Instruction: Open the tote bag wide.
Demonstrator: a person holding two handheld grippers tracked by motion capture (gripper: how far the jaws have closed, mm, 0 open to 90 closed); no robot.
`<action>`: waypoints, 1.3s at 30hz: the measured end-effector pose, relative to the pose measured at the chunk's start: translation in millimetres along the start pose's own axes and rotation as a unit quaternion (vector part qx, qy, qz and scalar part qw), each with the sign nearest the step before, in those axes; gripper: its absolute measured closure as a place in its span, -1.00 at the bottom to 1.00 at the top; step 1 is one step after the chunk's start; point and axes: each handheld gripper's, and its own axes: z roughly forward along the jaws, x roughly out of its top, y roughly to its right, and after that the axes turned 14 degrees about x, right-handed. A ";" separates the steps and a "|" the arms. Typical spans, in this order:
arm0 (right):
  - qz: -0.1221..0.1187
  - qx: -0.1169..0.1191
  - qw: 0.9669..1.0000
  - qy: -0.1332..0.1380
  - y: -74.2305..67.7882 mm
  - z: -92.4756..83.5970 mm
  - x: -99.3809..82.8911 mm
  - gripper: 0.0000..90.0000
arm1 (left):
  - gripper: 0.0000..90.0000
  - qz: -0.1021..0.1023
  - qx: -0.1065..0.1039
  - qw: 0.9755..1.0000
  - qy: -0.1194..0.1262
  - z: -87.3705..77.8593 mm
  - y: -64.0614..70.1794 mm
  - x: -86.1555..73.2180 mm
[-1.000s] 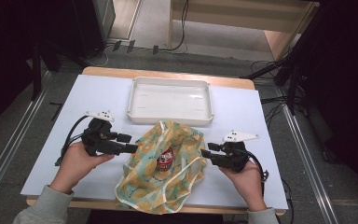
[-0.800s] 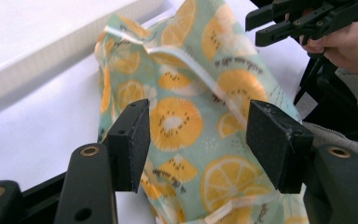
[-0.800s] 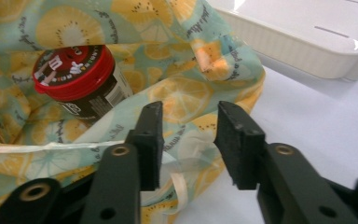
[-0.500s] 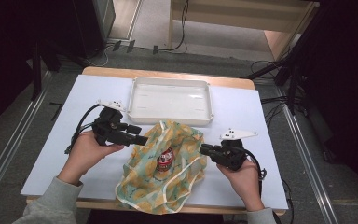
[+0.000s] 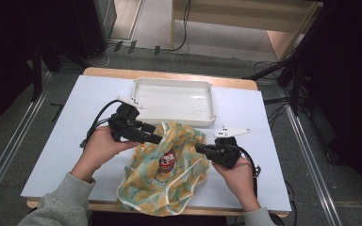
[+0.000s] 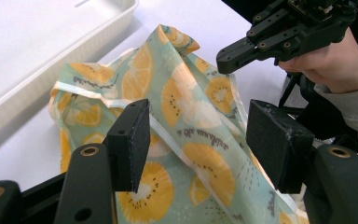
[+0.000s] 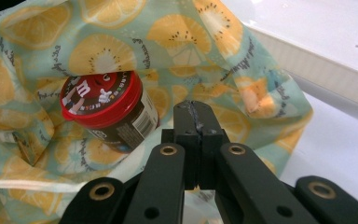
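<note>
White worktop [image 5: 66,141] carries a white tray [image 5: 174,99] at the far side. Fruit-print bag [image 5: 162,176] lies just in front of it, a red-lidded jar [image 5: 167,160] inside. Right hand-held gripper [image 5: 199,148]: jaws have just been closing, pressed together on the bag's edge. Left hand-held gripper [image 5: 159,140]: jaws spread over the fabric.

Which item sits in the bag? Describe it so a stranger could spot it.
On the white table, just in front of the white tray, lies an open fruit-print bag. In its mouth a small candy tub lies on its side. It is the one hard thing there: red lid with cartoon figures, dark brown body.
</note>
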 end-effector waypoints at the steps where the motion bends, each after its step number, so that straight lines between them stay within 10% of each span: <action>1: -0.002 0.000 1.000 0.000 0.3 3.1 0.7 1.00 | -0.10 0.000 0.002 1.000 -0.002 1.4 0.2 1.3; 13: -0.014 -0.002 1.000 -0.009 -6.6 21.4 2.8 1.00 | -0.09 0.007 -0.001 1.000 -0.019 23.8 7.6 8.1; 19: -0.014 0.003 1.000 -0.011 -9.6 31.5 1.5 1.00 | 0.33 0.002 -0.004 1.000 -0.024 32.8 4.5 2.5; 28: -0.018 0.004 1.000 -0.014 -10.9 39.4 0.8 1.00 | 0.99 0.020 0.006 1.000 -0.017 29.6 5.4 -3.2; 39: -0.020 0.003 0.999 -0.035 -11.8 50.7 -0.8 1.00 | 1.00 0.002 0.026 1.000 0.015 2.9 -7.3 -10.2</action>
